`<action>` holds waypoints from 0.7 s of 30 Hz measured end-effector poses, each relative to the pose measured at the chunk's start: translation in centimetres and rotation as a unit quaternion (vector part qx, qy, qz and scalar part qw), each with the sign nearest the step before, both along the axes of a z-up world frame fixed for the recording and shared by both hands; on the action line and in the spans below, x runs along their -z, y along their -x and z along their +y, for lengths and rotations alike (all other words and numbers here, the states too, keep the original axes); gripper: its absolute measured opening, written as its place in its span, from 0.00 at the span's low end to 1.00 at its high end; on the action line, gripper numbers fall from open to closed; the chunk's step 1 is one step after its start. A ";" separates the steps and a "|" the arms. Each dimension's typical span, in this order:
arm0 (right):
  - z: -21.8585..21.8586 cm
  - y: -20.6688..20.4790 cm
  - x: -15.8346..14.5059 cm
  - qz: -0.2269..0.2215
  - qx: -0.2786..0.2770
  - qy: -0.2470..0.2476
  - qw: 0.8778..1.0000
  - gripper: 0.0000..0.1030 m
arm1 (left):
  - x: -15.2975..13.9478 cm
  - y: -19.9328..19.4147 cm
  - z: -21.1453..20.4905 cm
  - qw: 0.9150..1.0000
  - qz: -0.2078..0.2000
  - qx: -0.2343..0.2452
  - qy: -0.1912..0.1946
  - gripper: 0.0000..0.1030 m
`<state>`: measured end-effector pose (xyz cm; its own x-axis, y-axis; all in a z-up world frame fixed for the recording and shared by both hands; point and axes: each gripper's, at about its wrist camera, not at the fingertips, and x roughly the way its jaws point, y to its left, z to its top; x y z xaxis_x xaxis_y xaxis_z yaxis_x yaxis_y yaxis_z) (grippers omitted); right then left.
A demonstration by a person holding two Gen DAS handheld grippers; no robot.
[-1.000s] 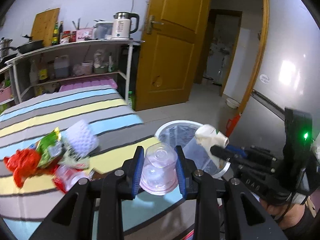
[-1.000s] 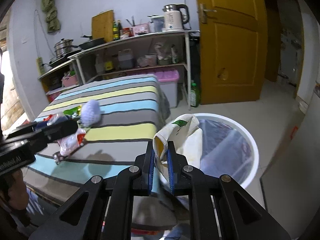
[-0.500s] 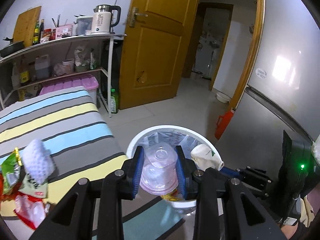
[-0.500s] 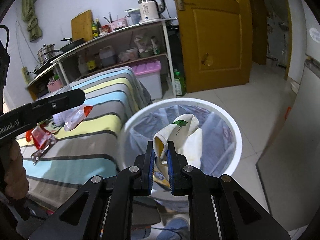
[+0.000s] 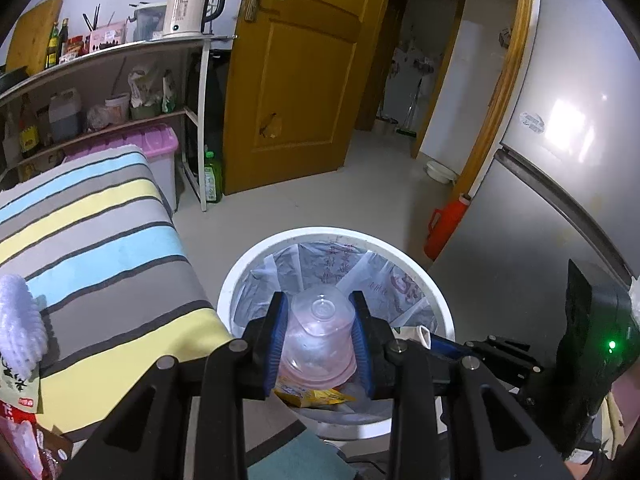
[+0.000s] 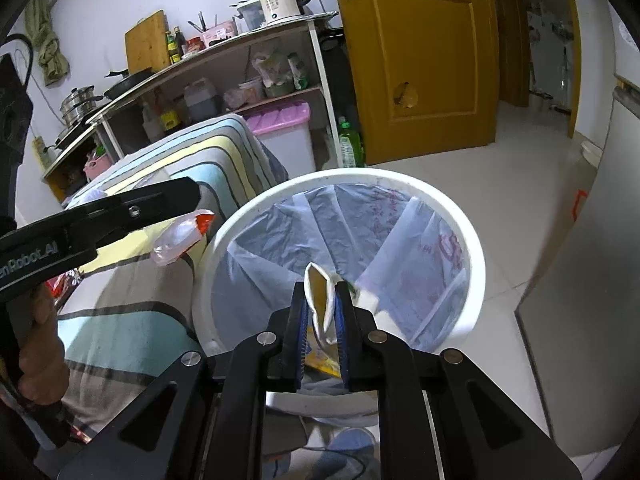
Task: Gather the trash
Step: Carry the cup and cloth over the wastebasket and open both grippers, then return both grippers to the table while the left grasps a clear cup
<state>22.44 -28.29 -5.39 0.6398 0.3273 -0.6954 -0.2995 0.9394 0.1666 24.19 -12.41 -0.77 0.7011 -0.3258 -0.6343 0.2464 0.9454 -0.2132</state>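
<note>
At the far left, a bench (image 5: pixel 92 240) covered in a cloth striped grey, blue and yellow carries leftover litter: a white foam sleeve (image 5: pixel 18 320) and crumpled red and green wrappers (image 5: pixel 20 420) lie near its front edge. Behind the bench a shelf unit (image 5: pixel 120 64) against the wall holds bottles, jars and a white electric kettle (image 5: pixel 188 8), with a pink-lidded storage box (image 5: pixel 156 148) tucked underneath.

Just right of the bench stands a round white trash bin (image 5: pixel 240 276) lined with a thin plastic bag. The left hand-held gripper (image 5: pixel 318 340) hangs over the bin's opening, its blue-padded fingers (image 5: pixel 278 336) pinching a clear plastic cup (image 5: pixel 320 332) turned upside down, base toward the camera. Below the cup, yellow snack packaging (image 5: pixel 308 396) lies inside the bin.

A little further right, the right hand-held gripper (image 6: pixel 322 320) also sits above the bin (image 6: pixel 472 248), its jaws pressed close on a squashed white carton (image 6: pixel 320 304) with a yellowish inside, standing on edge between the pads. In the right wrist view, the other gripper shows at the left edge with the cup (image 6: pixel 180 236) at its tip beside the bin's rim.

Beyond the bin an orange-brown wooden door (image 5: pixel 304 72) stands shut. To the right, a red thermos flask (image 5: pixel 446 224) stands on the pale tiled floor by a doorway, and a silver refrigerator (image 5: pixel 560 160) fills the far right.
</note>
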 end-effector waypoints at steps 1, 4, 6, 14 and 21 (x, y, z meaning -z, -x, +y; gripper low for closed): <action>0.1 0.0 0.0 0.000 -0.001 0.001 1.000 0.13 | 0.1 -0.2 0.0 1.000 0.004 0.001 0.002 0.32; 0.1 0.0 -0.1 -0.002 0.001 0.001 1.000 0.14 | 0.3 -0.3 0.1 1.000 0.010 0.000 0.003 0.36; 0.0 0.1 -0.3 -0.005 0.003 0.003 1.000 0.14 | 0.3 -0.3 0.3 1.000 0.010 -0.002 0.008 0.47; -0.1 0.8 -1.5 -0.022 0.007 0.008 1.000 0.24 | -0.6 0.6 1.3 1.000 -0.005 -0.007 0.020 0.47; 0.4 2.5 -3.4 -0.042 0.001 0.009 0.999 0.24 | -1.7 2.8 3.1 0.999 -0.019 -0.022 0.029 0.47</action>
<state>19.94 -27.85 -2.03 0.6970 0.3142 -0.6446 -0.3102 0.9426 0.1240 21.36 -9.33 0.92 0.7390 -0.3293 -0.5878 0.2136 0.9419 -0.2590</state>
